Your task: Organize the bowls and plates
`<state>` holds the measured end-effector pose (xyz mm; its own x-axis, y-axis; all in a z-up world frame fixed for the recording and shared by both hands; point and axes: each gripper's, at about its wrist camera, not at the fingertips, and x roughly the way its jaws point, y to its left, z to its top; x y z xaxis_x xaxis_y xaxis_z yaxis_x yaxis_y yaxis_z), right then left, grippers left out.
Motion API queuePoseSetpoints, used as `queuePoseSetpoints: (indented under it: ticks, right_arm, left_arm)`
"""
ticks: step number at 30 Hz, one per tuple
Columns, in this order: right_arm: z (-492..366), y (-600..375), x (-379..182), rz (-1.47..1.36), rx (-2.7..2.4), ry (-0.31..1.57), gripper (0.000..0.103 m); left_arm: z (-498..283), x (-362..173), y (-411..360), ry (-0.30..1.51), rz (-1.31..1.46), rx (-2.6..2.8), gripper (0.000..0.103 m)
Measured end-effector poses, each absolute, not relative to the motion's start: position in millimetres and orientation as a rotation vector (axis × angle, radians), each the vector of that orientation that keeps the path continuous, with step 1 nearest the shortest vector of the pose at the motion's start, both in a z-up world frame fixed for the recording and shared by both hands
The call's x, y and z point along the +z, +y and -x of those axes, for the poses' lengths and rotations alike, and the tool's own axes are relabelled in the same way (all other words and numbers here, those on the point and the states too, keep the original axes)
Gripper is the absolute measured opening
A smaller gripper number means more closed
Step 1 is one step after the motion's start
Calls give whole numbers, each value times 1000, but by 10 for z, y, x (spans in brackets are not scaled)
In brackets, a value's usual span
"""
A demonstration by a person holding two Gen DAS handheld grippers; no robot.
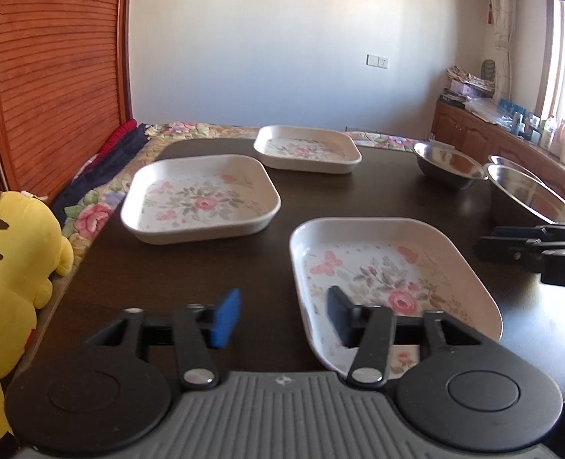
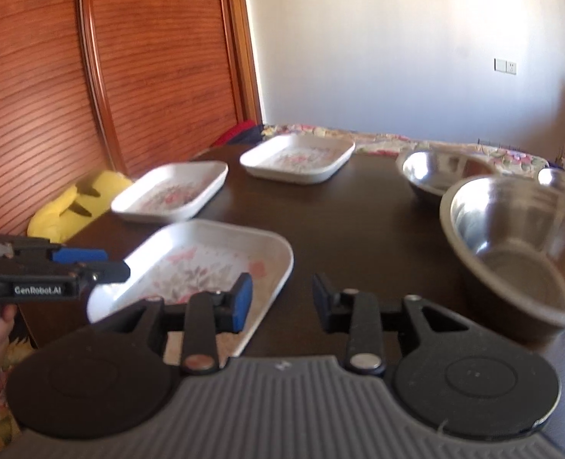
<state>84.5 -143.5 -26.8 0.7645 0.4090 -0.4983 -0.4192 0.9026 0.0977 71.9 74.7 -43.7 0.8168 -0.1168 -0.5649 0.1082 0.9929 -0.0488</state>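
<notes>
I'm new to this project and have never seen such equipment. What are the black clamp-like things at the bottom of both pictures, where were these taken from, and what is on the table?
They are hand-held two-finger grippers, one per hand, each with a camera looking along its fingers. One picture looks over the left gripper, the other over the right gripper. Both are open and hold nothing. On the dark table lie three floral square plates: the nearest plate, the middle plate, the far plate. To the right stand steel bowls, including a near bowl and a far bowl. A yellow plush toy sits at the left edge.

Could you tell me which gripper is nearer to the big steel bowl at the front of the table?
Right. The right gripper hovers open just beside the big steel bowl, which sits to its right. The left gripper is farther off, open over the nearest flowered plate's edge.
</notes>
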Motion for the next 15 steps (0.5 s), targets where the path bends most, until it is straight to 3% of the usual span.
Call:
queuePoseSetpoints:
  ticks: [3,7,9,13,15]
  right_arm:
    - [-860,-1416,-181,22,461,513,51]
    - [-896,-1336,-78,29,489,488,64]
    - [-926,-1284,-36,36,501,474,71]
    - [-998,-1193,15,58,505,453,102]
    - [-1028,-1153,31,70,503,438,103]
  left_arm:
    - [-720,-374,758,591,10,-122,68]
    - [-706,-281,757,557,-3,-126,88]
    - [-707,-234,763,541,-10,-118,91]
    - [-750,-167,827,522,-16,-96,102]
    - [-782,-148,877,513,-18,-78,103]
